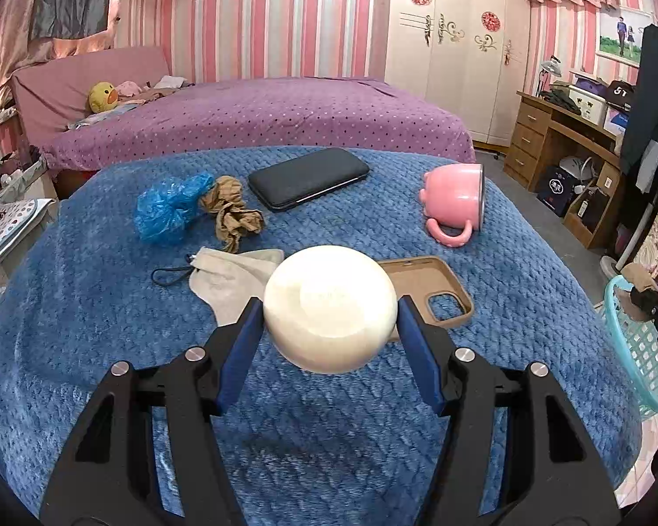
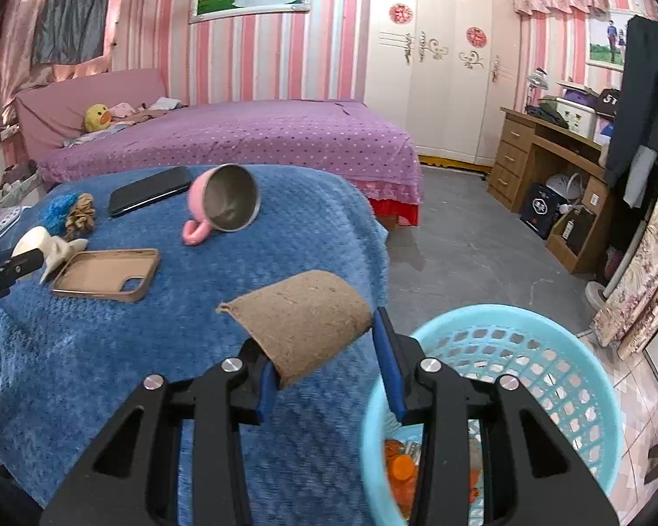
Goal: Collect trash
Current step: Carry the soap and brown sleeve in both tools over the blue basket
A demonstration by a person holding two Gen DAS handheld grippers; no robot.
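- Right gripper (image 2: 324, 364) clamps a brown cardboard tube (image 2: 300, 322) between its blue pads, jaws drawn in fairly narrow; tube held aloft above the blue blanket (image 2: 109, 350), just beside the near rim of the turquoise basket (image 2: 548, 350).
- Left gripper (image 1: 329, 328) carries a cream, rounded bowl-like object (image 1: 329, 307), jaws spread wide; left pad touching its side, right pad very near it, contact there hard to confirm.
- Basket on the floor to the right of the blanket-covered surface, already holding orange and other bits at the bottom.
- Step in hand, by judgement: carrying the tube across to the basket and dropping it in.
- Best done by bringing the tube fully over the basket's opening, clear of the rim, before parting the jaws; a light tube rolls and bounces easily off an edge.
- Worth lowering it a little into the mouth first, so no tumble onto the floor.
- Grip sits near one end of the tube, so expect it to tip on release; keep the long end pointing inward, toward the basket's middle.
- Left load best kept level and away from the right gripper's path, well apart from the basket until the tube is gone.
- Still on the blanket: blue plastic bag (image 1: 171, 208), crumpled brown wad (image 1: 232, 215), beige pouch (image 1: 228, 276), black phone (image 1: 307, 177), tan phone case (image 1: 430, 289), tipped pink mug (image 1: 456, 201); only the crumpled items look like trash.
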